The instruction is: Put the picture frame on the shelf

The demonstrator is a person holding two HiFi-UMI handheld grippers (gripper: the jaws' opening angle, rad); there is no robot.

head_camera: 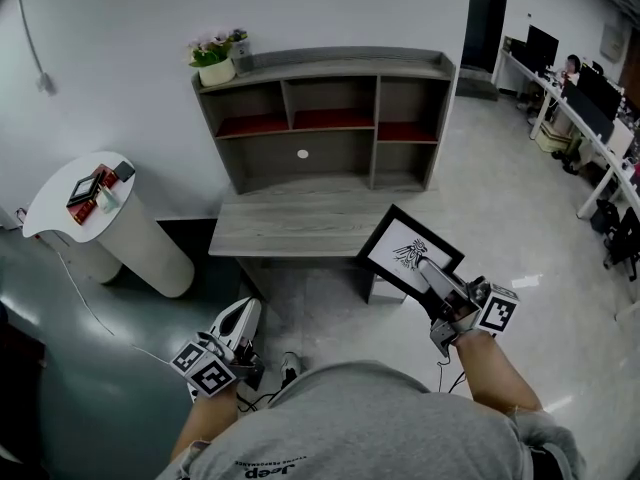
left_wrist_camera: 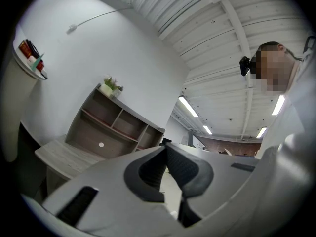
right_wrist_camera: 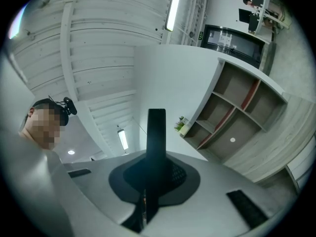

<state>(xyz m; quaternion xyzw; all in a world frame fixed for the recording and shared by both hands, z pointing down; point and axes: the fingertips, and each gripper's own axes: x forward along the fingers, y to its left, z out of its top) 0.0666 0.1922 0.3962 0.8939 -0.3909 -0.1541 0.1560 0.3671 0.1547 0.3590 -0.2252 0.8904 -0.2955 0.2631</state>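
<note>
The picture frame [head_camera: 398, 247], black with a white print, hangs tilted in front of the desk, and my right gripper [head_camera: 426, 266] is shut on its lower right edge. In the right gripper view the picture frame [right_wrist_camera: 157, 132] shows edge-on as a dark upright bar between the pads of the right gripper [right_wrist_camera: 156, 174]. The grey shelf [head_camera: 320, 118] with red-lined upper compartments stands on the desk ahead, apart from the frame. My left gripper [head_camera: 244, 315] hangs low at the left, away from the desk. In its own view the left gripper [left_wrist_camera: 166, 151] is shut with nothing in it.
The shelf rests on a grey wooden desk [head_camera: 290, 223]. A potted plant [head_camera: 215, 58] sits on the shelf's top left corner. A white round table [head_camera: 70, 200] with small items stands at the left. Office desks with monitors [head_camera: 590, 98] line the right side.
</note>
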